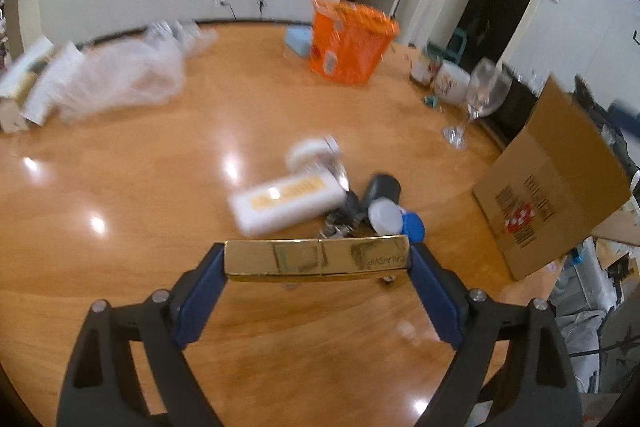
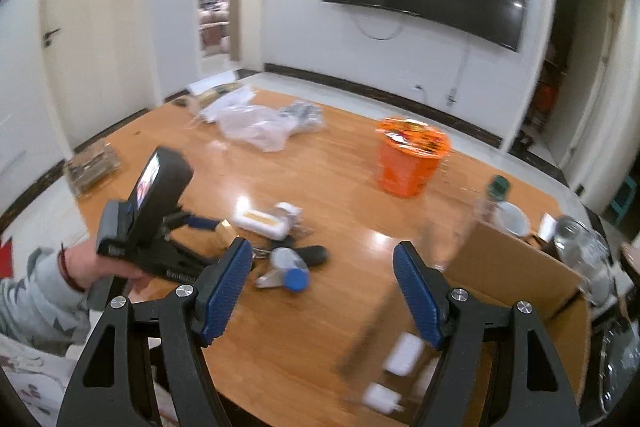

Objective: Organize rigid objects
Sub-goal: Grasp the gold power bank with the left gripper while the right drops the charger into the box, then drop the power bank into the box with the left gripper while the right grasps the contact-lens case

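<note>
My left gripper (image 1: 318, 261) is shut on a shiny gold box (image 1: 316, 258), held crosswise between its blue pads above the wooden table (image 1: 140, 195). Beyond it lies a pile: a white box with an orange label (image 1: 286, 203), a white charger (image 1: 310, 153), a dark cylinder (image 1: 382, 189), keys and blue-white caps (image 1: 394, 219). My right gripper (image 2: 322, 267) is open and empty above the table, next to an open cardboard box (image 2: 516, 267) with white items (image 2: 404, 353) inside. The same pile (image 2: 288, 263) and the left gripper with the gold box (image 2: 226, 231) show in the right wrist view.
An orange tub (image 1: 350, 41) stands at the table's back. Clear plastic bags (image 1: 120, 75) lie at the back left. A wine glass (image 1: 476, 99), cups (image 1: 450, 81) and a jar (image 2: 580, 247) stand by the cardboard box (image 1: 552, 183).
</note>
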Action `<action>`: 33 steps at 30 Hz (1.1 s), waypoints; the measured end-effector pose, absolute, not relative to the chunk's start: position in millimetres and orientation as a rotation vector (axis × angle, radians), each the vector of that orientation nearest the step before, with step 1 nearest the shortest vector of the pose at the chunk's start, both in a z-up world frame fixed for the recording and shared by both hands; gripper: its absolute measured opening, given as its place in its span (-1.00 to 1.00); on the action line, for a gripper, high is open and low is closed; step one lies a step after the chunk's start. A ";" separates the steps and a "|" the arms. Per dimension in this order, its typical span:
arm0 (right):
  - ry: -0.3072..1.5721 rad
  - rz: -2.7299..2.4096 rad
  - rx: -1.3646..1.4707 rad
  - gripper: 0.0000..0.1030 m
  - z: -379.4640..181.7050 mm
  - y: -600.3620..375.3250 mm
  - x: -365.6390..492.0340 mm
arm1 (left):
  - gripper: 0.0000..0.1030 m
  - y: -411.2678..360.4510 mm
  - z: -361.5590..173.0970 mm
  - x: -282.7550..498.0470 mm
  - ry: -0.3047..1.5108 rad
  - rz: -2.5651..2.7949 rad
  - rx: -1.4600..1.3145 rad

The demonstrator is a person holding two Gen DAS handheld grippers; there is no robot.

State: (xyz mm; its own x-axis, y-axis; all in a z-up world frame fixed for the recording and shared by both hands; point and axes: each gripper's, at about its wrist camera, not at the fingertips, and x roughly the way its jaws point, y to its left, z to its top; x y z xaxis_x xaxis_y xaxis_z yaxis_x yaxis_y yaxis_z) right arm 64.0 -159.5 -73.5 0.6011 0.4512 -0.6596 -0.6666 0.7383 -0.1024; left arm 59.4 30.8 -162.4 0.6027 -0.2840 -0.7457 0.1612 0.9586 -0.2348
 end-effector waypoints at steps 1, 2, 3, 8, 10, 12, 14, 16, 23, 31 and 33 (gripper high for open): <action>0.659 0.690 -0.364 0.37 -76.0 -151.0 62.1 | 0.69 38.2 -151.3 56.4 0.873 -0.257 -0.146; 0.666 0.718 -0.373 0.37 -79.5 -142.0 60.5 | 0.69 46.9 -135.1 52.5 0.852 -0.257 -0.137; 0.677 0.746 -0.380 0.37 -84.1 -132.9 59.8 | 0.69 51.9 -123.1 50.3 0.835 -0.259 -0.127; 0.762 0.815 -0.392 0.36 -118.6 -98.9 63.3 | 0.69 48.2 -48.6 42.6 0.740 -0.324 -0.031; 0.821 0.829 -0.370 0.35 -141.1 -90.3 70.0 | 0.69 32.8 -26.6 44.1 0.717 -0.382 0.003; 0.859 0.809 -0.355 0.31 -165.7 -86.2 78.5 | 0.69 6.3 -3.7 47.5 0.701 -0.475 0.042; 0.880 0.745 -0.335 0.18 -194.2 -86.8 90.8 | 0.70 -27.8 11.9 53.0 0.701 -0.569 0.085; 0.868 0.671 -0.319 -0.01 -215.5 -94.2 105.0 | 0.70 -70.5 20.7 60.7 0.721 -0.677 0.126; 0.826 0.591 -0.291 -0.23 -248.8 -106.2 134.2 | 0.70 -202.0 15.0 85.1 0.827 -0.914 0.286; 0.867 0.644 -0.293 -0.38 -250.5 -100.0 148.9 | 0.70 -279.4 -19.3 106.6 1.002 -0.977 0.406; 0.876 0.645 -0.295 -0.49 -249.7 -99.2 150.3 | 0.70 -273.6 -20.1 106.2 1.007 -0.969 0.397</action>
State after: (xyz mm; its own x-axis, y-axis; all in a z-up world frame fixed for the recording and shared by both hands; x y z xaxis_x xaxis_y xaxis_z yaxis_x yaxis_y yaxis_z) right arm 150.3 -99.2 -249.7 0.4686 0.4008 -0.7873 -0.6330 0.7740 0.0173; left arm 106.2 -273.6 -20.1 0.1832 -0.4954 -0.8491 0.8295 0.5415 -0.1369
